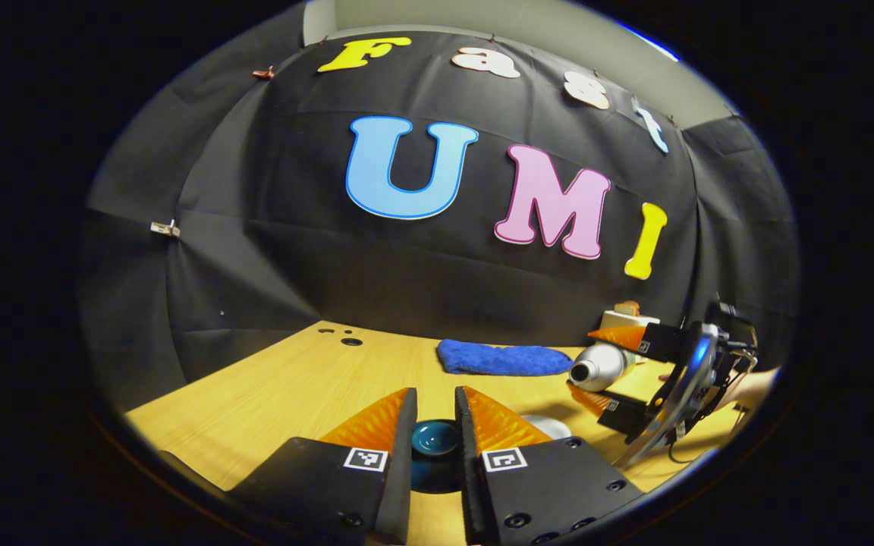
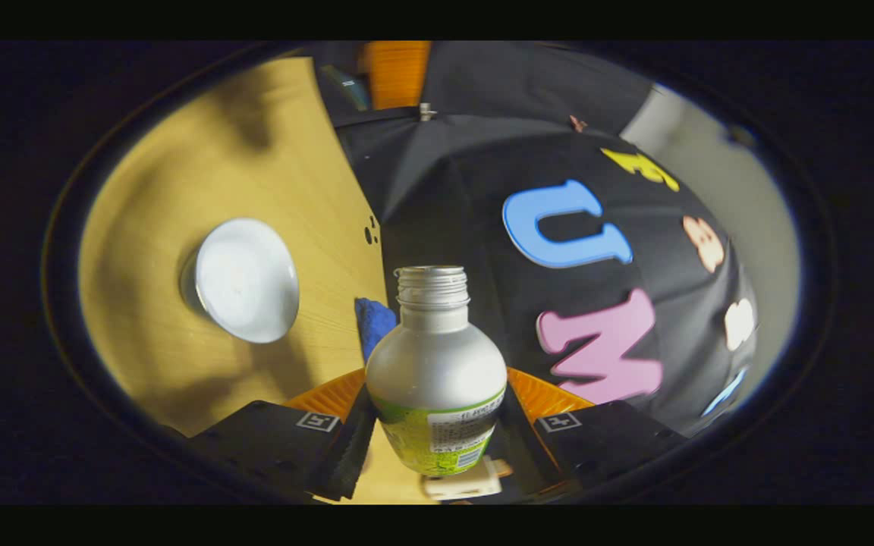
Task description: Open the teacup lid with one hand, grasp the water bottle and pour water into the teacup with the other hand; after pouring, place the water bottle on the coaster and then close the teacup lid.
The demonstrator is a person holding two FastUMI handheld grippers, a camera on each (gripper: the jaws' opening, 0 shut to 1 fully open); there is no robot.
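Observation:
My left gripper (image 1: 435,394) is shut on the dark teal teacup lid (image 1: 435,440), held above the wooden table (image 1: 293,394). The white teacup (image 2: 243,279) stands uncovered on the table, and its rim (image 1: 547,425) peeks out just right of my left fingers. My right gripper (image 2: 437,379) is shut on the silver water bottle (image 2: 437,349), which has a green label and no cap. In the left gripper view the bottle (image 1: 604,364) lies nearly level in the right gripper (image 1: 585,362), its mouth pointing toward the cup. I see no stream of water.
A blue cloth (image 1: 501,358) lies at the back of the table by the black wall. A small white object (image 1: 629,315) sits behind the right gripper. Small dark holes (image 1: 351,341) mark the table's far left. A hand (image 1: 752,387) holds the right gripper.

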